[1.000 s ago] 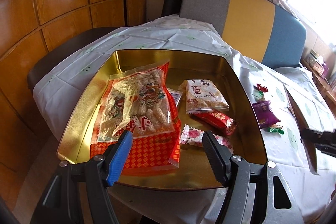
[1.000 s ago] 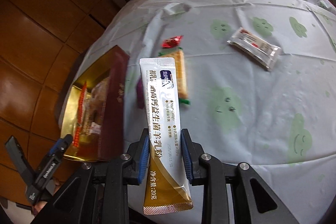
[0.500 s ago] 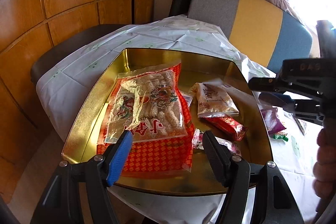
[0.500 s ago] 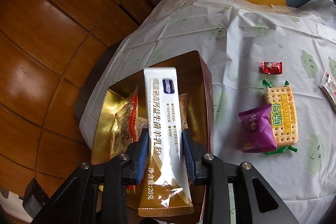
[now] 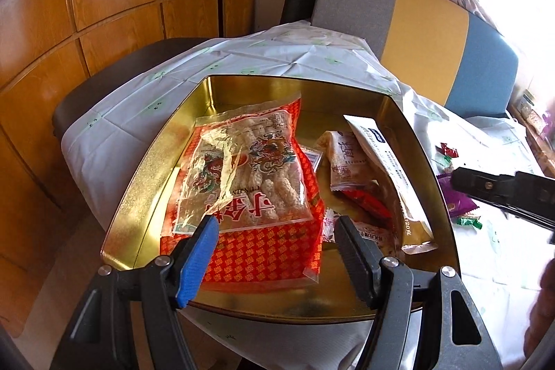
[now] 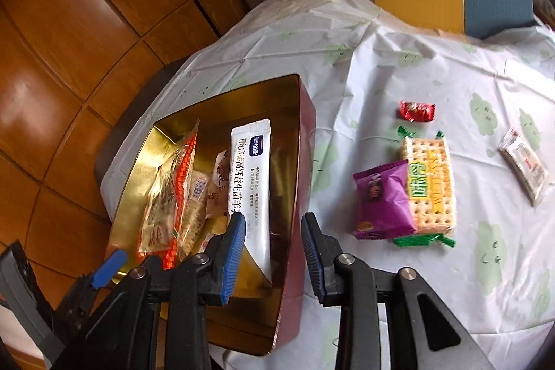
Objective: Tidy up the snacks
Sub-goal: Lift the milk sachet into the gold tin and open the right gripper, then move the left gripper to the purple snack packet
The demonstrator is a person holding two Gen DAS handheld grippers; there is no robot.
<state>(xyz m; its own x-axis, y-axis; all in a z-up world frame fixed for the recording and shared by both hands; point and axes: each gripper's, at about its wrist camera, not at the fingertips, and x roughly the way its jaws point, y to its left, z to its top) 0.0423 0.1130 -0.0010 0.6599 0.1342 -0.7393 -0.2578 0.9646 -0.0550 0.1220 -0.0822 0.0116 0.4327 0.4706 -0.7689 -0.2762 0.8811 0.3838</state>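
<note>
Now the white sachet [image 6: 250, 182] leans inside the gold tin [image 6: 305, 162], free of the right hand-held gripper [image 6: 272, 252], jaws parted and empty. The left hand-held gripper [image 5: 275, 252] hangs wide, empty. On the worktop [image 6: 433, 65], the purple packet [image 6: 381, 196] looks light, crinkly, slippery; best pinched across its puffy middle.

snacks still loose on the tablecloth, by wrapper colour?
Red candy: 1
Purple packet: 1
Green-ended cracker pack: 1
Clear-and-white bar: 1
Total: 4 outside the gold tin
</note>
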